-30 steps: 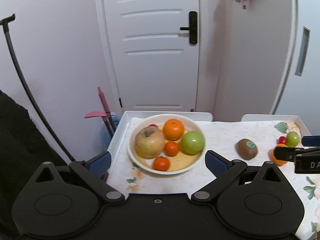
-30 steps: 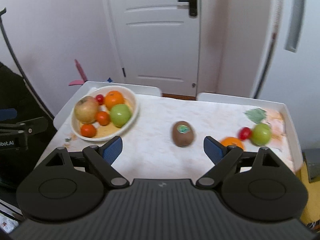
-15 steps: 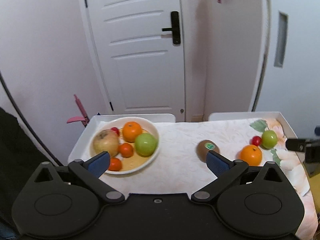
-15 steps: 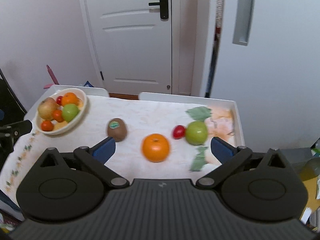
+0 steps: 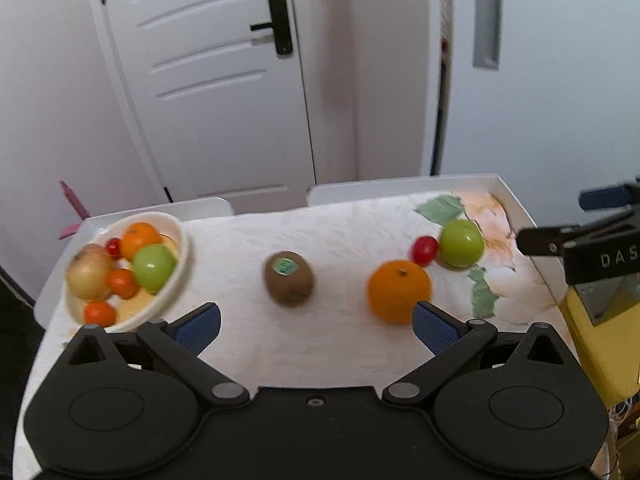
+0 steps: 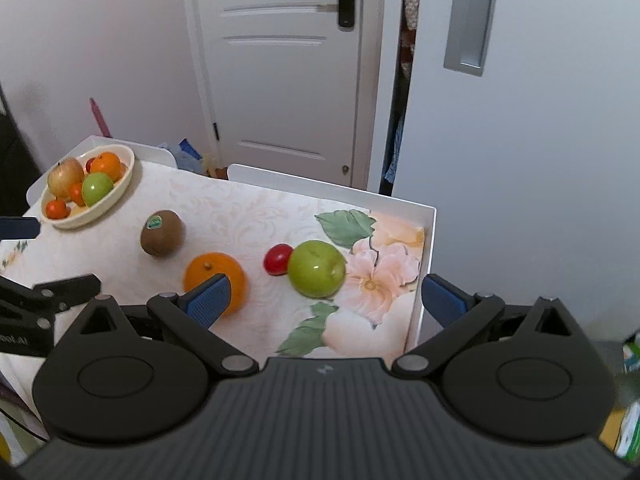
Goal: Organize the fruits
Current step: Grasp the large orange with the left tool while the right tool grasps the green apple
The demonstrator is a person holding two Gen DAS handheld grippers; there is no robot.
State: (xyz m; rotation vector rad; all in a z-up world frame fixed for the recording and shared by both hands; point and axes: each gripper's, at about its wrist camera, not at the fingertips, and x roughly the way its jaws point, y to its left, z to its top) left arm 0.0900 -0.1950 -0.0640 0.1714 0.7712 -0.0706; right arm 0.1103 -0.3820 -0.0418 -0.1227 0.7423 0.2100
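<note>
White tray table (image 6: 416, 204) with floral cloth: four fruits not yet in the cream bowl (image 6: 116, 196) at far left.
Largest to smallest, the loose fruits are the green apple (image 6: 317, 268), orange (image 6: 216, 270), kiwi (image 6: 162, 234) and red cherry tomato (image 6: 277, 258). The right gripper (image 6: 324, 300) hovers near the apple, the left gripper (image 5: 316, 324) near the kiwi; both are wide open and empty. A good grasp centres the apple between the pads, clear of the touching tomato.
</note>
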